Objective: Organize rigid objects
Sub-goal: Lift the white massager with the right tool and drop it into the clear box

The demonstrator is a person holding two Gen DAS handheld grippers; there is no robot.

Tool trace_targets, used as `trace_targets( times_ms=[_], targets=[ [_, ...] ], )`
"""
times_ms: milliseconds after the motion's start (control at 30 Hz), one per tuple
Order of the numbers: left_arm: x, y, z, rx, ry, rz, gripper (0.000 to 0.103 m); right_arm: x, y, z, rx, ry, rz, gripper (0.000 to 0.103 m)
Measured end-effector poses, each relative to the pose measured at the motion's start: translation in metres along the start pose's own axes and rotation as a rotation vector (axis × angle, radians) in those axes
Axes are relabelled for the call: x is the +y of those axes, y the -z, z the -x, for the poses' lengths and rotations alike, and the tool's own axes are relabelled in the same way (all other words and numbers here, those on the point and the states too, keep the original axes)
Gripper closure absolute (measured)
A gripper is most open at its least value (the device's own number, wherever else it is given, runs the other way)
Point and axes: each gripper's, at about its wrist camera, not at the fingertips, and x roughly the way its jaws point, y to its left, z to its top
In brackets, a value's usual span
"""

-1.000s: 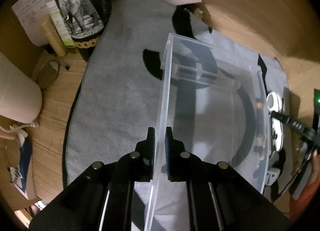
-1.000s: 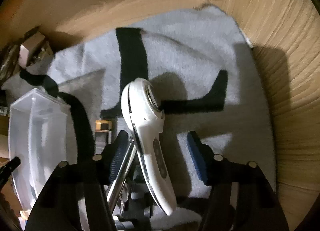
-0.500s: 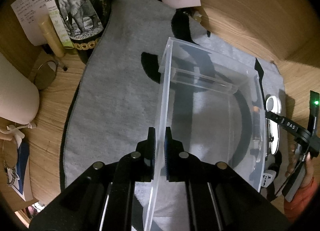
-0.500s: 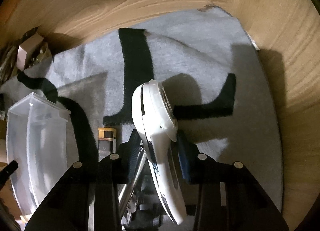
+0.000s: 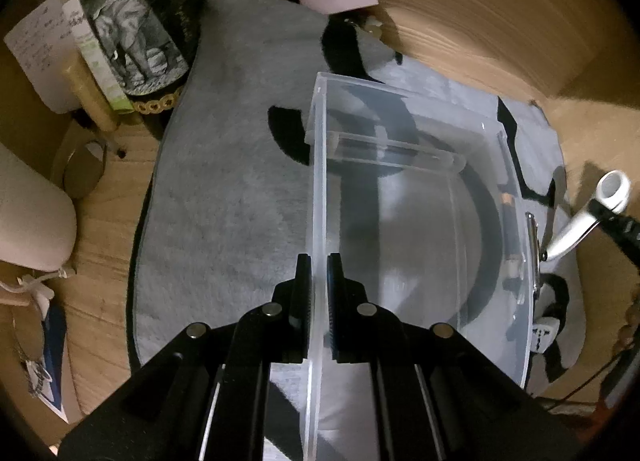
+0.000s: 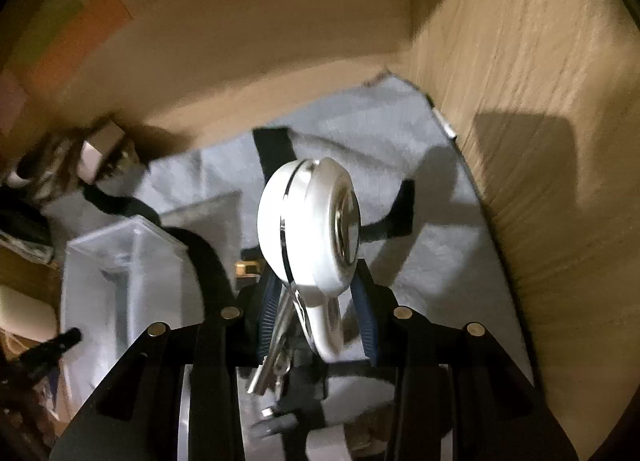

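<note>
On the grey towel (image 5: 240, 201) stands the clear plastic bin (image 5: 420, 221), and the left gripper (image 5: 319, 301) is clamped on the bin's left wall, one finger outside it and one inside. Right of the bin, raised clear of the towel, the white rotary cutter (image 6: 316, 229) is pinched by its handle between the blue pads of the right gripper (image 6: 316, 301), its round head tilted up and away from the fingers. Beside the bin's right wall lie a metal tool (image 5: 534, 245) and a small amber-capped item (image 6: 247, 268), both on the towel. Beyond the bin's far left corner stands a carton with an elephant picture (image 5: 136, 41).
</note>
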Motion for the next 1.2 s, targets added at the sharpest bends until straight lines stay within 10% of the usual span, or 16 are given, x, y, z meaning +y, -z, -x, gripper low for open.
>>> trace_targets(
  times_ms=[533,1200],
  targets=[
    [0.002,0.006,0.006,0.000,0.032,-0.065,0.096,0.076,0.023,0.078,-0.111,-0.160,0.124,0.071],
    [0.002,0.009,0.008,-0.009,0.046,-0.071,0.096,0.164,0.053,0.009,0.150,-0.326,0.280,0.071]
  ],
)
